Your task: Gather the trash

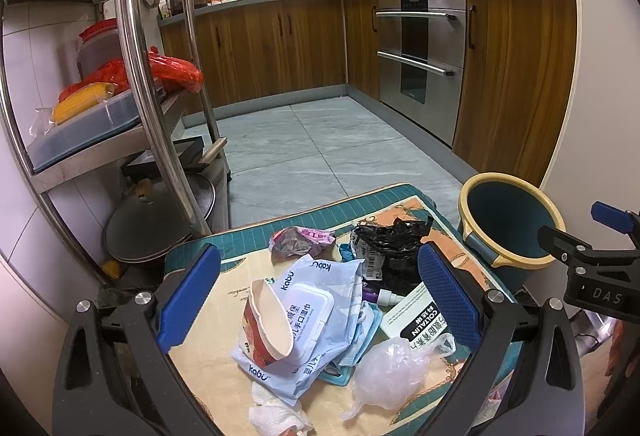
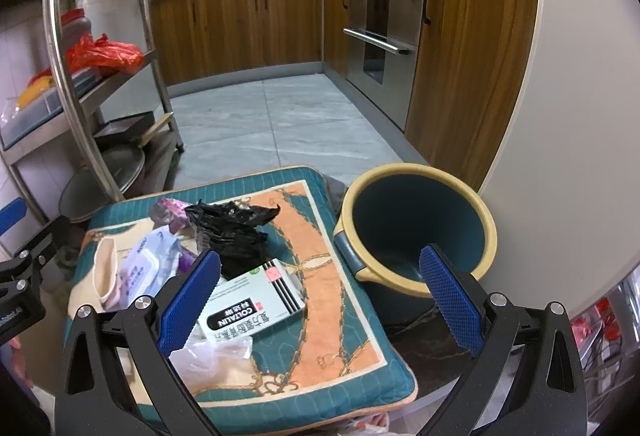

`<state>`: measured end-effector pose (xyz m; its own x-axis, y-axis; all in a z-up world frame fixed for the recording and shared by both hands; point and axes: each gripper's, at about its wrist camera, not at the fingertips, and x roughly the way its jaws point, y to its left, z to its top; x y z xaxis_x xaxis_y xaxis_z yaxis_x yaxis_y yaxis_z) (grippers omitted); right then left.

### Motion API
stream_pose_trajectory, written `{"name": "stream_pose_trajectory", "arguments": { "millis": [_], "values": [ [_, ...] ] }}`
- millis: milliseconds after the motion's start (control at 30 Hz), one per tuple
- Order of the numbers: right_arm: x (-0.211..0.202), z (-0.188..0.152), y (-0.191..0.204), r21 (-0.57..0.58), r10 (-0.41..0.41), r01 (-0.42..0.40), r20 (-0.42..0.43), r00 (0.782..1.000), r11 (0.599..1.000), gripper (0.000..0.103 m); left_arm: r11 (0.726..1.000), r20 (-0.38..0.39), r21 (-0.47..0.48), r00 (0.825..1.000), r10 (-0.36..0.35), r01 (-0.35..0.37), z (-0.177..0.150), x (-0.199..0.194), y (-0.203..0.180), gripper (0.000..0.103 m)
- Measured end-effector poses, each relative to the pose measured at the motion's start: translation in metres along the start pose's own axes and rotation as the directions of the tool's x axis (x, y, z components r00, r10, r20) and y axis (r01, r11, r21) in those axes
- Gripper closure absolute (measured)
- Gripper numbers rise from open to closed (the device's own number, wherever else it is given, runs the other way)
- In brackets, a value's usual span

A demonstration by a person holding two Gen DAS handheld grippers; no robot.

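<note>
Left wrist view: the left gripper (image 1: 318, 296) hangs wide open and empty over trash heaped at lower centre: a crushed paper cup (image 1: 267, 320) on a white-blue wipes pack (image 1: 308, 316), a black plastic bag (image 1: 394, 240) behind.

Right wrist view: the right gripper (image 2: 320, 300) is wide open, empty; a white medicine box (image 2: 252, 300) lies on the teal-orange cushion (image 2: 320, 236), the blue yellow-rimmed bucket (image 2: 416, 228) at centre right.

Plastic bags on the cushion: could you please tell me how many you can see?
2: a black bag at the cushion's far side, and a clear bag at its near edge. Others may lie hidden under the pile.
</note>
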<state>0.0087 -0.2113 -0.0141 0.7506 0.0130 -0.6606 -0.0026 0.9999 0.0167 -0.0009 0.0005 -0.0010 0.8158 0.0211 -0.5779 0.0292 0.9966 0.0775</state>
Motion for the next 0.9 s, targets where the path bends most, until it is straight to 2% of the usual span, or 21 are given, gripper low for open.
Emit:
{"name": "stream_pose_trajectory", "arguments": {
  "millis": [267, 500, 633, 800, 900],
  "values": [
    [0.0003, -0.0006, -0.0006, -0.001, 0.0, 0.0, 0.001, 1.0, 1.0, 0.004, 1.0, 0.008, 0.022, 1.0, -0.008, 0.008, -0.0002, -0.0018, -0.003, 0.005],
    [-0.0004, -0.0001, -0.0002, -0.003, -0.002, 0.002, 0.0, 1.0, 1.0, 0.004, 0.998, 0.031, 0.06, 0.999, 0.034, -0.036, 0.0011, -0.0044, -0.0065, 0.005],
    [-0.0002, 0.0002, -0.0001, -0.001, 0.0, 0.0, -0.002, 1.0, 1.0, 0.004, 0.999, 0.018, 0.039, 0.999, -0.028, 0.028, 0.0019, -0.0028, -0.0033, 0.005],
    [-0.0012, 0.0009, 0.0021, -0.005, -0.007, 0.007, -0.002, 1.0, 1.0, 0.004, 0.997, 0.039, 0.048, 0.997, -0.061, 0.059, 0.0034, -0.0067, -0.0051, 0.005],
    [-0.0011, 0.0009, 0.002, -0.005, -0.008, 0.008, -0.002, 1.0, 1.0, 0.004, 0.997, 0.047, 0.057, 0.998, -0.05, 0.048, 0.0035, -0.0072, -0.0062, 0.005]
  ]
}}
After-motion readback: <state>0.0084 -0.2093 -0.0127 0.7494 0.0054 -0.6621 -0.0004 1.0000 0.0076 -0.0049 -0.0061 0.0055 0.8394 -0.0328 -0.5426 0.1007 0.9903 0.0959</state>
